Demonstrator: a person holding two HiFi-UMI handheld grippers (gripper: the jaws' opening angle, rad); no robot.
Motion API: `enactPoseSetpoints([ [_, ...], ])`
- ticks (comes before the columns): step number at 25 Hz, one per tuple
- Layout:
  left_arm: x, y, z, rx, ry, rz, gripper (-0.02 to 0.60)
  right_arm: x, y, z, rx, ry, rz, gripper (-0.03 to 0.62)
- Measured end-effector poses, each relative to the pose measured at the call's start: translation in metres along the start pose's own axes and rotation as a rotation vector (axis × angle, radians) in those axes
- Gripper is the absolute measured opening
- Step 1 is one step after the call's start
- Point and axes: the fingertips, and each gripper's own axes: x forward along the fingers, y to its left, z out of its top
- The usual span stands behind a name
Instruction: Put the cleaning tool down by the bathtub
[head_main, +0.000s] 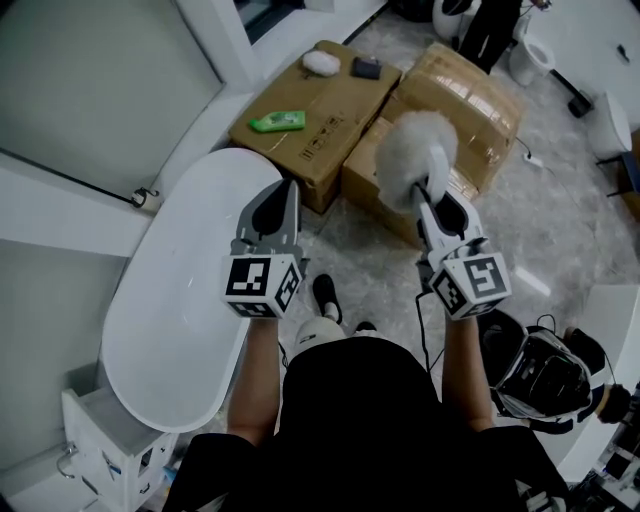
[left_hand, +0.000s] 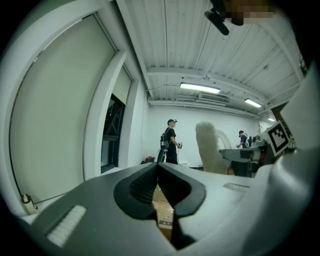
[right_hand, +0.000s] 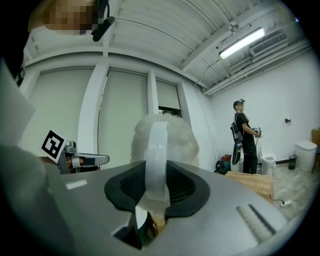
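Observation:
A fluffy white cleaning tool (head_main: 415, 150) stands upright over the cardboard boxes, to the right of the white bathtub (head_main: 170, 310). My right gripper (head_main: 425, 195) is shut on its white handle (right_hand: 156, 150); the fluffy head (right_hand: 172, 135) rises just past the jaws in the right gripper view (right_hand: 156, 175). My left gripper (head_main: 288, 188) hovers over the tub's right rim with its jaws shut and nothing between them (left_hand: 158, 167). The left gripper view catches the fluffy head (left_hand: 209, 147) off to its right.
Two cardboard boxes (head_main: 320, 110) (head_main: 470, 90) lie beyond the tub; one carries a green bottle (head_main: 278, 122), a white pad (head_main: 322, 62) and a dark object (head_main: 366, 68). A white cabinet (head_main: 110, 450) stands at the tub's near end. Gear (head_main: 545, 375) lies at lower right. A person (right_hand: 245, 135) stands farther off.

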Motion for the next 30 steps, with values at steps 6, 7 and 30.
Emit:
enactPoseSetpoints([
  [6, 0.023, 0.033, 0.009, -0.011, 0.001, -0.006, -0.002, 0.038, 0.001, 0.01, -0.011, 0.01, -0.013, 0.1],
  [7, 0.026, 0.038, 0.01, -0.01, 0.002, -0.008, -0.002, 0.044, 0.002, 0.012, -0.016, 0.012, -0.015, 0.1],
  [30, 0.056, 0.11, -0.008, -0.017, 0.064, -0.081, -0.002, 0.12, 0.025, -0.005, -0.014, 0.073, -0.064, 0.1],
])
